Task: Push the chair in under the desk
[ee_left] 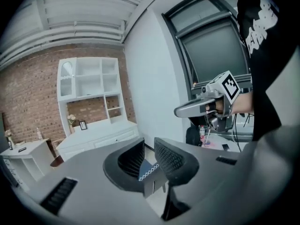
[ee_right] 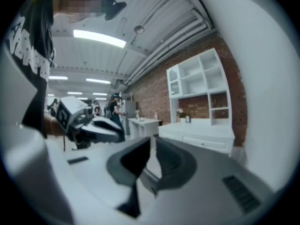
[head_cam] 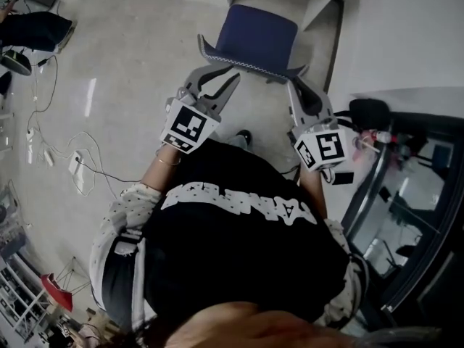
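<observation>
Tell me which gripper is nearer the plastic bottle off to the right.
Right. The right gripper is at the near corner of the blue chair, close beside the bottle; the left gripper is at the far corner.

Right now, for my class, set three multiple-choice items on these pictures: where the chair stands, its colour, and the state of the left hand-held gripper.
1. Where is the chair? A) ahead of the person B) behind the person C) far to the person's left
2. What colour is it? A) red B) blue C) white
3. The left hand-held gripper is: A) shut B) open, chair edge in the gap C) clamped on a bottle
Key: 1 A, the head view shows it beyond the person; 2 B, its fabric is dark blue; 3 B, its own view shows the jaws apart.
</observation>
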